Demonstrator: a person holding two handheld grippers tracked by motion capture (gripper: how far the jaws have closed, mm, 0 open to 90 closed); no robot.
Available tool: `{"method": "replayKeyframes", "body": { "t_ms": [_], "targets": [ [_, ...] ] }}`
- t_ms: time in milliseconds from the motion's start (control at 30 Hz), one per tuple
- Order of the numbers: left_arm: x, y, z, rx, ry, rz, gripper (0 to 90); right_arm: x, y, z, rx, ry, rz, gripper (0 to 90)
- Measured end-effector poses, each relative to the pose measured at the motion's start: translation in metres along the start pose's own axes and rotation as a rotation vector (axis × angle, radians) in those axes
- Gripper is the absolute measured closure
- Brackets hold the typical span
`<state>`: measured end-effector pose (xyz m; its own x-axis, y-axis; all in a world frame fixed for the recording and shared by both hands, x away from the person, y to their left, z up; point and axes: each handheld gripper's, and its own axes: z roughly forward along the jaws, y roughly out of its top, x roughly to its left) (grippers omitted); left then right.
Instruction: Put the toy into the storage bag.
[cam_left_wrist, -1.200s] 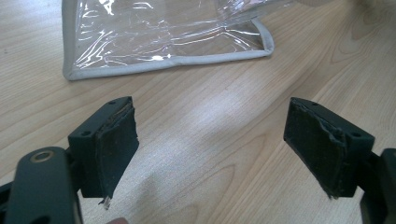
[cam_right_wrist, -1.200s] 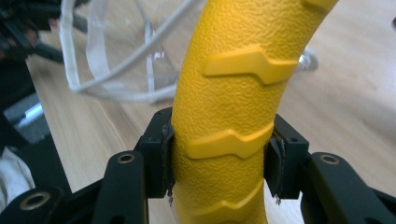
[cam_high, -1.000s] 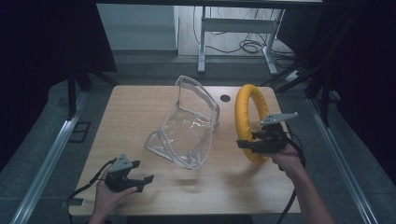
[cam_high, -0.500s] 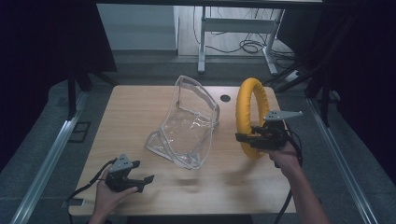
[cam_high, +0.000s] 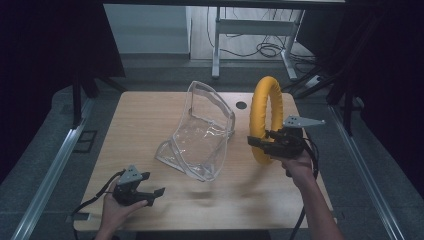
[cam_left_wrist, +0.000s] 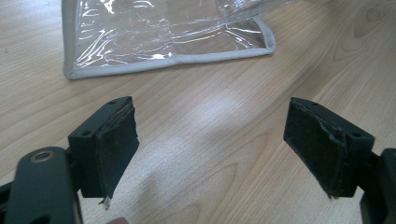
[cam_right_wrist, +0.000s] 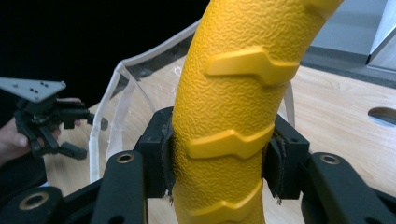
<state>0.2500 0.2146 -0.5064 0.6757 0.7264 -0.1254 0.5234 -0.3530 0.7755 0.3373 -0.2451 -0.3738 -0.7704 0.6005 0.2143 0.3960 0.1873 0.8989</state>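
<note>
A yellow textured ring stands upright over the right side of the wooden table. My right gripper is shut on the ring's lower part; its jaws clamp the ribbed ring from both sides. A clear plastic pouch with grey edging stands open at mid-table, left of the ring. In the left gripper view the pouch's grey-edged bottom corner lies ahead of the jaws. My left gripper rests open near the front-left edge, with nothing between its fingers.
A round cable hole sits in the table near the far edge. Metal rails run along both sides of the table. A desk frame and cables stand on the floor beyond.
The right gripper has lifted the yellow ring a little and tipped it more upright. The left gripper has stayed in place.
</note>
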Motion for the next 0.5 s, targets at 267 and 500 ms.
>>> {"method": "replayKeyframes", "body": {
  "t_ms": [267, 500],
  "targets": [
    [-0.0003, -0.0002, 0.0010, -0.002, 0.000, -0.002, 17.3, 0.0015, 0.0029, -0.0011, -0.052, -0.004, 0.010, 51.5],
    [-0.0003, -0.0003, 0.0014, 0.000, 0.001, -0.001, 17.3, 0.0015, 0.0067, -0.0029, -0.079, -0.004, 0.024, 51.4]
  ]
}}
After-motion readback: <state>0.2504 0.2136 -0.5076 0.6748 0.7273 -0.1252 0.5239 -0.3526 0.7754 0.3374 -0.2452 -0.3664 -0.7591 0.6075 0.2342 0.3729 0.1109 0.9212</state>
